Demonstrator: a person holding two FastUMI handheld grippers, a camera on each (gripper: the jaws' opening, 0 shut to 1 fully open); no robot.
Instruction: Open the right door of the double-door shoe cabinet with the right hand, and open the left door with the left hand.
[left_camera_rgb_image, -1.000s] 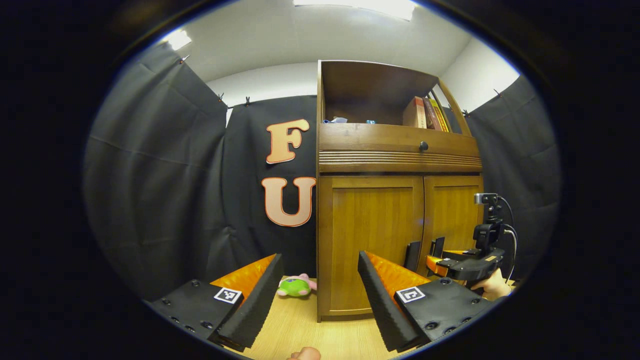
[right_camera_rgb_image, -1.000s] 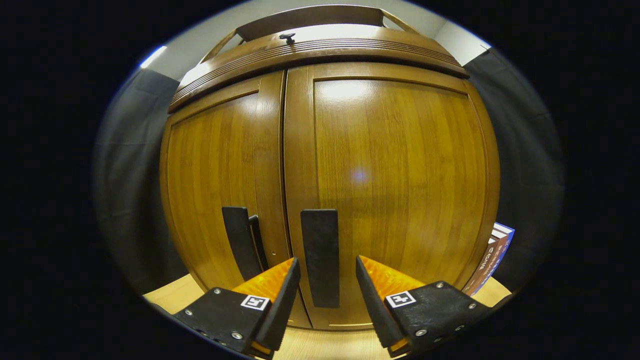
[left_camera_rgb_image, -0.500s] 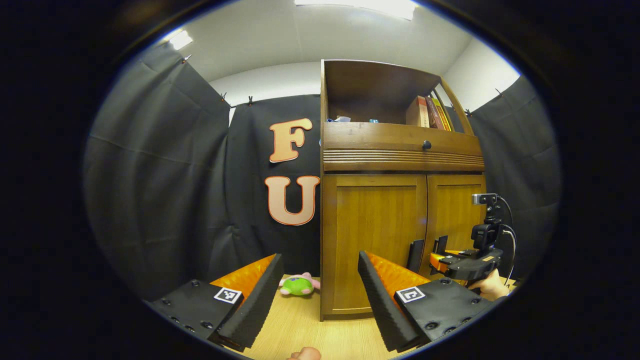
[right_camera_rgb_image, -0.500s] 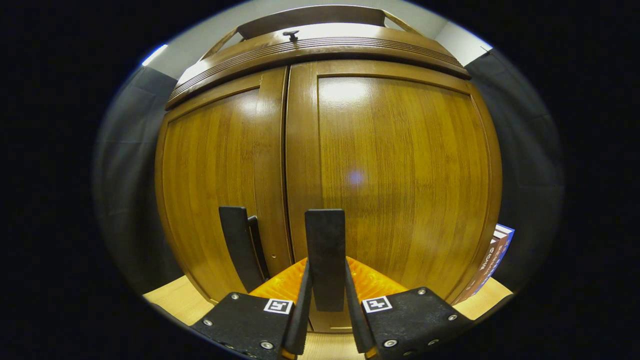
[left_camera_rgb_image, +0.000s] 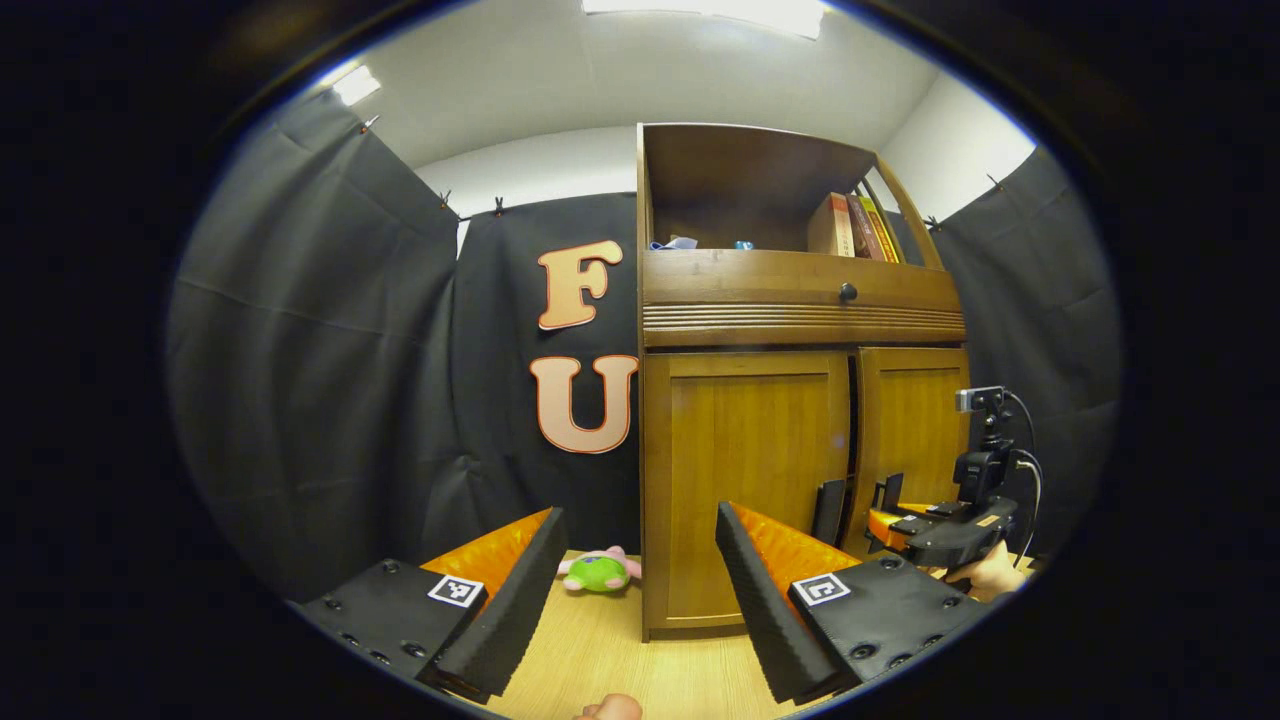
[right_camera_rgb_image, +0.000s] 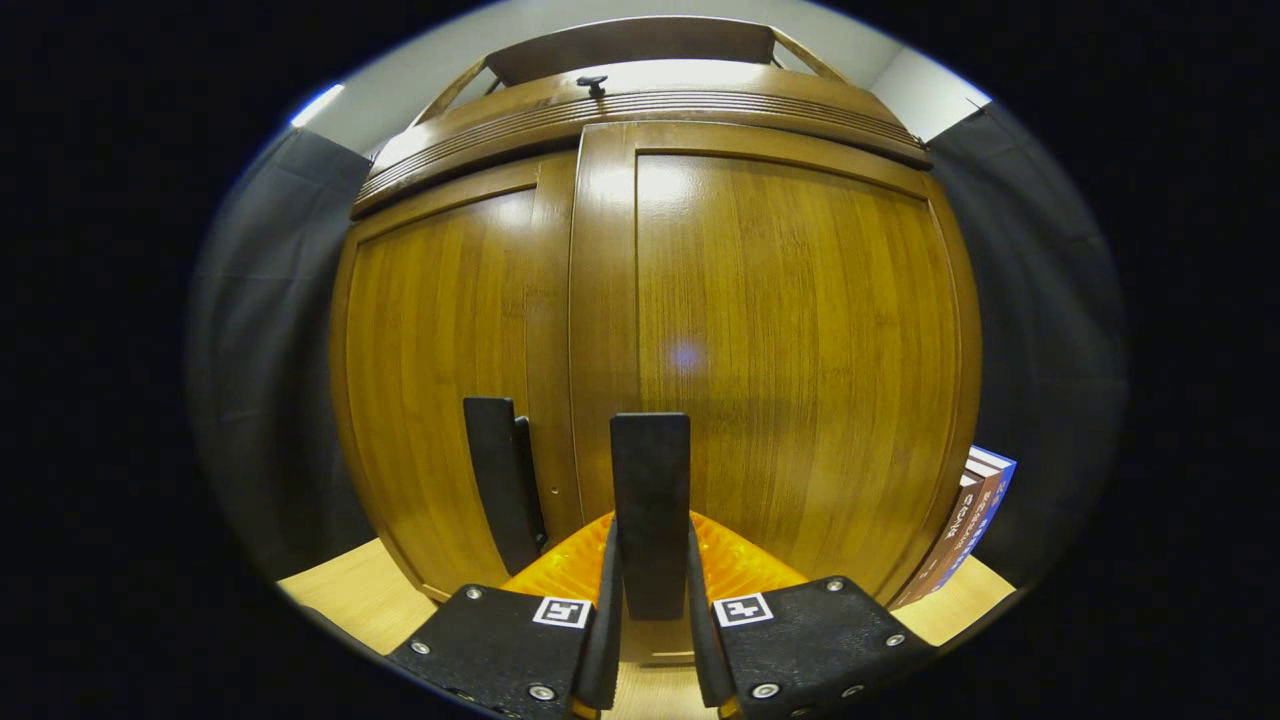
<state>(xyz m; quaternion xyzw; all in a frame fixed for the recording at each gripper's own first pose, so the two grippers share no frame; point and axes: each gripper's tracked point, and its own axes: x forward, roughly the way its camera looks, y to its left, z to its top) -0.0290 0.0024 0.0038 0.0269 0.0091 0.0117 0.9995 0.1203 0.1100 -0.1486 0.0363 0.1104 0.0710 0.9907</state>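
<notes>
Two doors, one shoe cabinet (left_camera_rgb_image: 800, 300), standing on the wooden surface (left_camera_rgb_image: 600, 660). Item one, right door (right_camera_rgb_image: 790, 370): its upright handle (right_camera_rgb_image: 650, 500) runs vertically, straight ahead of your right gripper (right_camera_rgb_image: 650, 640), whose fingers are closed on both sides of the bar. In the left gripper view a dark slit shows between the two doors, so this door reads as just off its frame; the hinge side lies away from the centre seam, so the pull, by my judgement, goes toward you and swings outward to your right. Item two, left door (left_camera_rgb_image: 745, 480): flush with the frame, its own upright handle (left_camera_rgb_image: 828, 512) just beside the seam. Your left gripper (left_camera_rgb_image: 640, 590) hangs well back from the cabinet, fingers spread wide and empty, and that handle lies ahead and to its right. The right hand is the nearer by far. Sundries: a green plush toy (left_camera_rgb_image: 598, 572) on the surface beside the cabinet's left flank; books (left_camera_rgb_image: 850, 225) on the open upper shelf; more books (right_camera_rgb_image: 965, 525) leaning at the cabinet's right side.
</notes>
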